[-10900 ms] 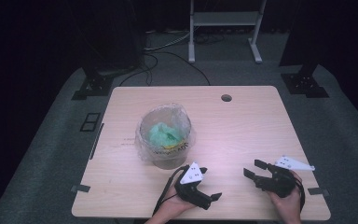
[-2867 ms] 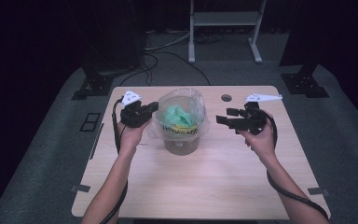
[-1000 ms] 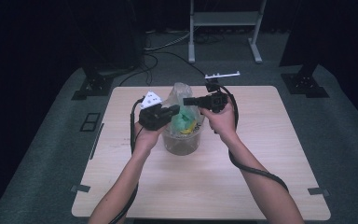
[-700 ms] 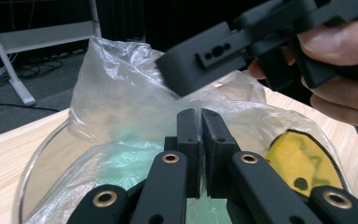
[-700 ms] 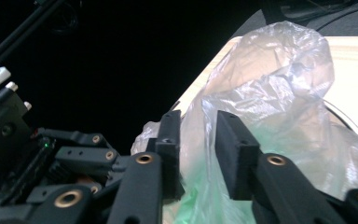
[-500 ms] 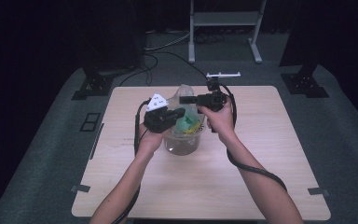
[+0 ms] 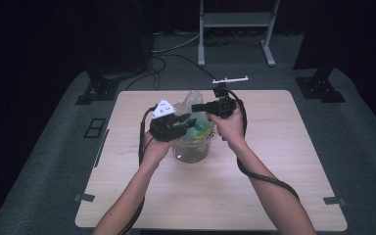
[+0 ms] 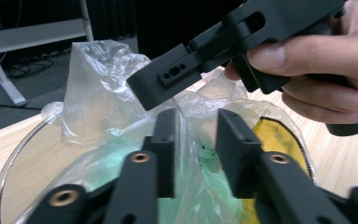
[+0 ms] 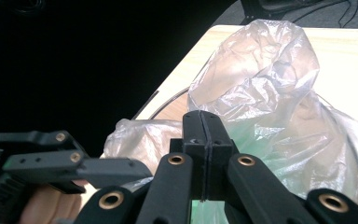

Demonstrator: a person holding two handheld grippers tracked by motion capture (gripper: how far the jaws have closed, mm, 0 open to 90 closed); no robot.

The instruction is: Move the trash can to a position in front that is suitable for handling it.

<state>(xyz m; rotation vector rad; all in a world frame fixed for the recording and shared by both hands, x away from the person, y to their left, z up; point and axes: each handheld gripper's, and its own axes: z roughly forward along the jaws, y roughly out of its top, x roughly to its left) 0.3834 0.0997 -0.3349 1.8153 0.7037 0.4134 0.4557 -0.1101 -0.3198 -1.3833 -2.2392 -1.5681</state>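
Note:
A clear plastic bucket (image 7: 191,152) stands mid-table, lined with a clear plastic bag (image 7: 192,98) that holds green (image 7: 196,131) and yellow (image 7: 208,133) material. The bag's top is drawn up into a peak (image 9: 256,70). My right gripper (image 9: 204,122) is shut at that gathered film, coming in from the right above the rim (image 7: 196,106). My left gripper (image 8: 196,122) is open, with a fold of bag film (image 8: 98,79) standing between its jaws over the bucket (image 7: 183,120). The two grippers nearly meet above the bucket; the right gripper (image 8: 142,87) shows just above my left jaws.
The bucket's curved rim (image 8: 14,158) sits on the pale wooden table (image 7: 274,161). A white metal stand (image 7: 235,19) and cables lie on the floor beyond the far edge. Dark tripod feet (image 7: 95,90) flank the far corners.
Both grippers came from the front of the table to either side of the bucket, then closed in over it. The bag's mouth, once wide, is now gathered; within the last second the left gripper edged slightly nearer.

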